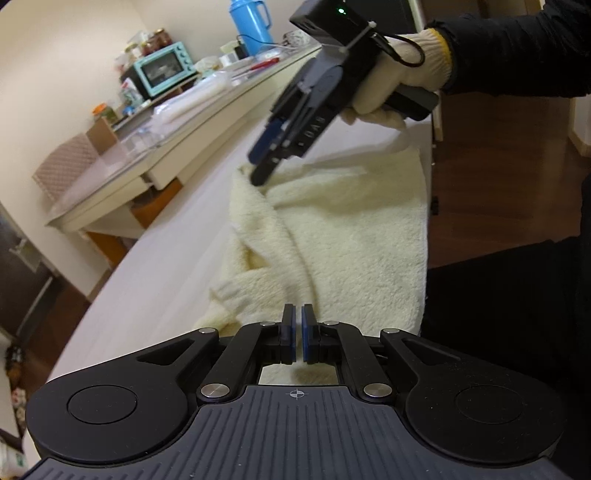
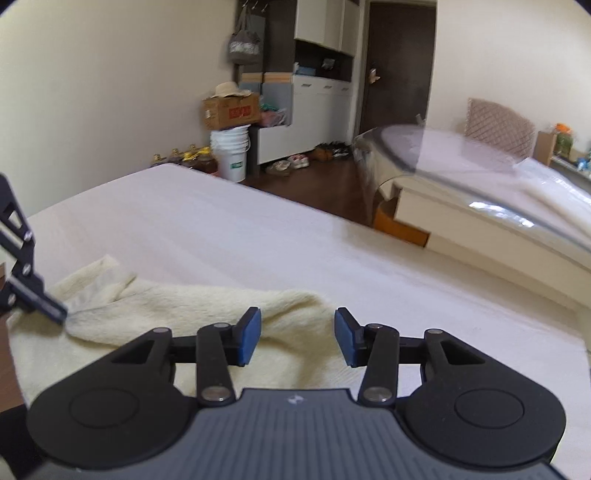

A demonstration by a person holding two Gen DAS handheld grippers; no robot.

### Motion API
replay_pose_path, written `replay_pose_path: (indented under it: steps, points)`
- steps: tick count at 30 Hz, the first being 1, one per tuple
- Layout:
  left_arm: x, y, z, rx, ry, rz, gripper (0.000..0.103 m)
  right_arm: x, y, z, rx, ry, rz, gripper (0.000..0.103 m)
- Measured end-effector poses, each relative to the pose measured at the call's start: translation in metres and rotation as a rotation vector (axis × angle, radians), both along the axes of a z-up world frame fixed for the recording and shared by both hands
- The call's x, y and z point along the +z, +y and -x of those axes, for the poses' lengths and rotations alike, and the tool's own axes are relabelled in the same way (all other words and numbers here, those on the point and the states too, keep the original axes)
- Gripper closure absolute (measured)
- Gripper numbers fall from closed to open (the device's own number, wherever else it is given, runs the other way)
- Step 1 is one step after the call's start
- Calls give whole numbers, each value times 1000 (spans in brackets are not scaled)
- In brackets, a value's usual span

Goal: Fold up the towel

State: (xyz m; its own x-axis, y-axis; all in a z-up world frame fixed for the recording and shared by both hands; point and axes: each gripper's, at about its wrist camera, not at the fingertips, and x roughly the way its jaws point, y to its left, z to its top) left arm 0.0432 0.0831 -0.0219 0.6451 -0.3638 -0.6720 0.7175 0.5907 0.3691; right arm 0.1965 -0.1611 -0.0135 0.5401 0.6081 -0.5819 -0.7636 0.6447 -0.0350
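Observation:
A cream fluffy towel point(image 1: 343, 229) lies rumpled on the white table, near its edge by the person. My left gripper point(image 1: 298, 325) is shut, its blue pads nearly touching just above the towel's near edge; whether it pinches cloth I cannot tell. My right gripper point(image 2: 297, 332) is open over a raised fold of the towel point(image 2: 192, 306), pads on either side of it. In the left wrist view the right gripper point(image 1: 260, 173) points down at the towel's far corner, held by a gloved hand. In the right wrist view the left gripper's tip point(image 2: 55, 310) touches the towel's left part.
The white table point(image 2: 221, 229) stretches beyond the towel. A second table under clear plastic point(image 2: 498, 192) stands to the side with a teal oven point(image 1: 164, 68), a blue flask point(image 1: 251, 22) and jars. Wooden floor, buckets and boxes lie beyond.

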Motion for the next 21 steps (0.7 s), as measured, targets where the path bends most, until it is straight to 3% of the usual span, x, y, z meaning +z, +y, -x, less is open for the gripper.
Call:
replay_pose_path:
  steps: [1, 2, 5, 7, 8, 15, 17, 18, 19, 21]
  points:
    - [1, 0, -1, 11, -7, 1, 100, -1, 0, 1, 0, 8, 3, 93]
    - [3, 1, -1, 22, -11, 8, 100, -2, -1, 2, 3, 22, 9, 97]
    - [8, 4, -4, 65, -27, 52, 100, 0, -4, 7, 5, 14, 6, 96]
    - [11, 4, -8, 81, -32, 88, 100, 7, -7, 7, -9, -17, -10, 69]
    - [12, 4, -8, 85, -34, 101, 99, 10, -9, 3, -17, -28, -16, 63]
    - [2, -12, -10, 68, -35, 86, 95, -2, 1, -19, 15, -24, 67, 56]
    - [-3, -15, -10, 76, -49, 63, 95, -8, 1, -22, 14, -5, 68, 60]
    - [-5, -15, -10, 77, -48, 57, 95, -10, -1, -22, 13, 1, 64, 71]
    - [-7, -17, -10, 70, -34, 43, 95, -9, -3, -19, 10, 1, 60, 94]
    - [-8, -18, -7, 63, -26, 32, 98, -7, -7, -14, 5, -1, 52, 98]
